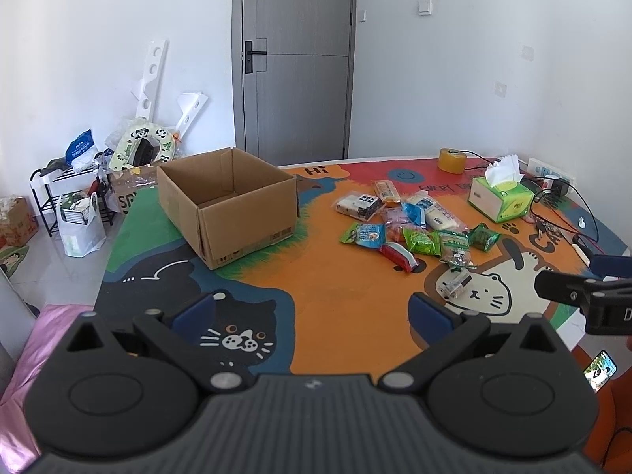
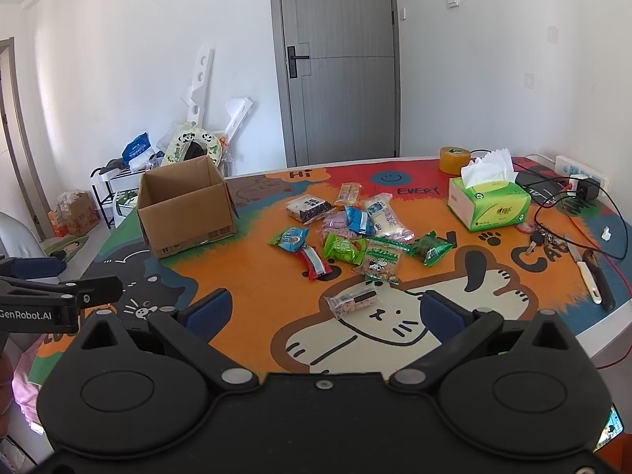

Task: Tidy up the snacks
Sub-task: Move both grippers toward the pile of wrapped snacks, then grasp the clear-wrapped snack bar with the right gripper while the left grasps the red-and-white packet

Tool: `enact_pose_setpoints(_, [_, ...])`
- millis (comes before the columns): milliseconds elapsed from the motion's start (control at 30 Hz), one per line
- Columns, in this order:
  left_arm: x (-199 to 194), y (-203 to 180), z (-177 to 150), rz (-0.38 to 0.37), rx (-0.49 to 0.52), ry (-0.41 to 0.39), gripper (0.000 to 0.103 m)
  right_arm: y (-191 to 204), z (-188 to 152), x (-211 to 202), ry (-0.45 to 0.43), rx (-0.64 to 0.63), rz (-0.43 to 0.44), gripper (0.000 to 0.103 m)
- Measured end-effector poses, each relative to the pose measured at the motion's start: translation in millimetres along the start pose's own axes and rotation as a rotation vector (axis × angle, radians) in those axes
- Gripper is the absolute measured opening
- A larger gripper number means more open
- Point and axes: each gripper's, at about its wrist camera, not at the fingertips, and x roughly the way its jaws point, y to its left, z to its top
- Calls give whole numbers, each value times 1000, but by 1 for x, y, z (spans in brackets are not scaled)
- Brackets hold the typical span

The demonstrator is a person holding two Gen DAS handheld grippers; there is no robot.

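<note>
table (image 2: pixel 252 276): cartoon-cat cover | on it: cardboard box (image 2: pixel 185 207), snack packets (image 2: pixel 347 233), tissue box (image 2: pixel 489 203), tape roll (image 2: pixel 454 159)

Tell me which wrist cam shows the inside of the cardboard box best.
Left wrist. There the cardboard box sits closer and larger, open top facing the camera, inner walls visible, no snacks seen inside. The right wrist view shows it smaller, farther left, interior mostly shadowed.

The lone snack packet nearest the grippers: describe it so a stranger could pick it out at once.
Start at the colourful cartoon table mat and find the big white cat face drawn at its near edge. The lone packet lies on the top of that cat's head, apart from the snack pile further back. It is clear wrap with a pale bar and a black label, unlike the green bags behind it.
</note>
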Motion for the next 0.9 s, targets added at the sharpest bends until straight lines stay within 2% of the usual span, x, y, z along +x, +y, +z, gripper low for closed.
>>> enact_pose_setpoints(367, [27, -8, 15, 12, 33, -13, 103, -12, 4, 18, -6, -3, 46, 103])
enact_pose_setpoints(667, [63, -29, 30, -56, 66, -6, 103, -44, 11, 46, -14, 76, 75, 103])
enact_pose_setpoints(800, [81, -35, 32, -86, 52, 6, 103, -52, 12, 57, -3, 66, 71, 101])
enact_pose_setpoints(900, [94, -40, 34, -100, 42, 25, 102, -58, 14, 69, 20, 74, 59, 94])
